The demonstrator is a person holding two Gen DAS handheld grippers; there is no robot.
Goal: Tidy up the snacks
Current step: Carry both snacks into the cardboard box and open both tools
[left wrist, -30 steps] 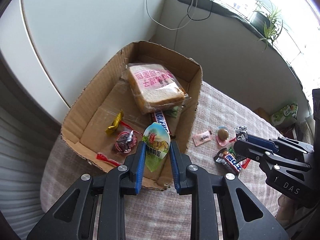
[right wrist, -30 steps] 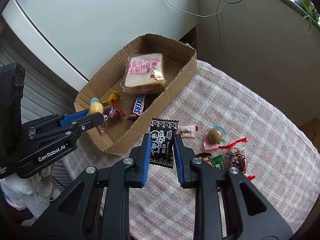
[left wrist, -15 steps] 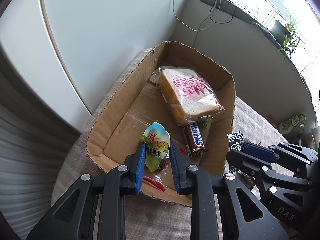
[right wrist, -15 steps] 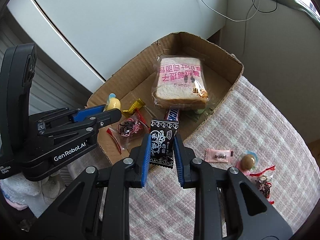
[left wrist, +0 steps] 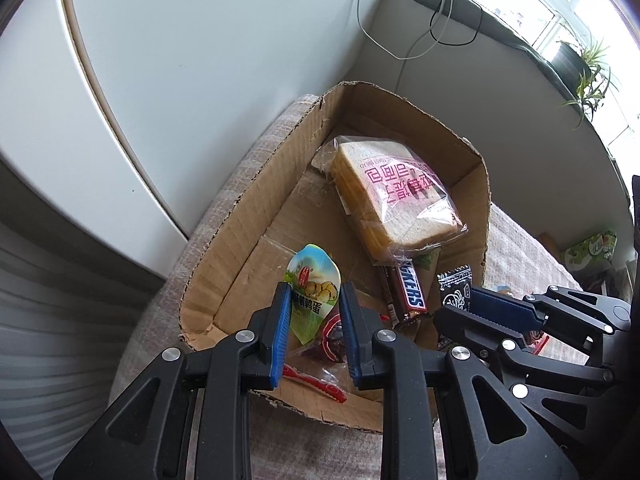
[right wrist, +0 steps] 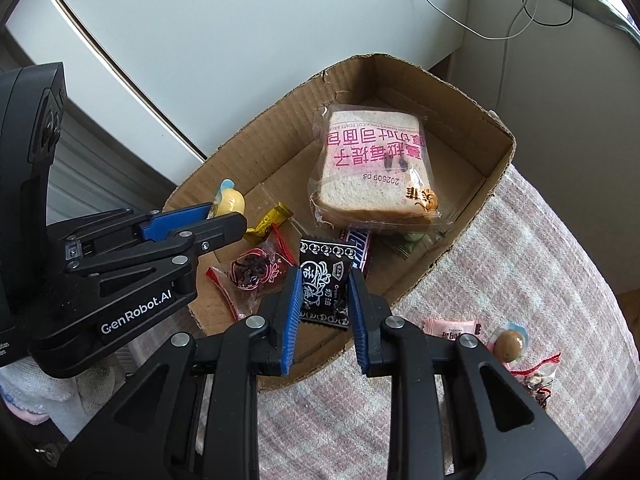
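A shallow cardboard box (left wrist: 248, 220) (right wrist: 280, 104) lies on the checked tablecloth. In it rest a bagged loaf of sliced bread (left wrist: 396, 196) (right wrist: 376, 176), a Snickers bar (left wrist: 410, 292), a gold candy (right wrist: 270, 220) and a red-wrapped sweet (right wrist: 252, 270). My left gripper (left wrist: 314, 312) is shut on a green quail-egg pouch (left wrist: 314, 280), held over the box's near end. My right gripper (right wrist: 325, 298) is shut on a black candy packet (right wrist: 324, 280) above the box's near wall. The left gripper (right wrist: 208, 220) also shows in the right wrist view, with the pouch (right wrist: 228, 200) at its tip.
On the cloth right of the box lie a pink sweet (right wrist: 450, 330), a brown egg in clear wrap (right wrist: 508, 344) and red-wrapped sweets (right wrist: 536, 376). A white wall panel and hanging cables stand behind the box. A plant (left wrist: 588, 64) sits on the sill.
Both grippers have carried their packets from over the cloth toward the box and a little lower. The pouch and the black packet now hang over the box's near end. Both grips are unchanged.
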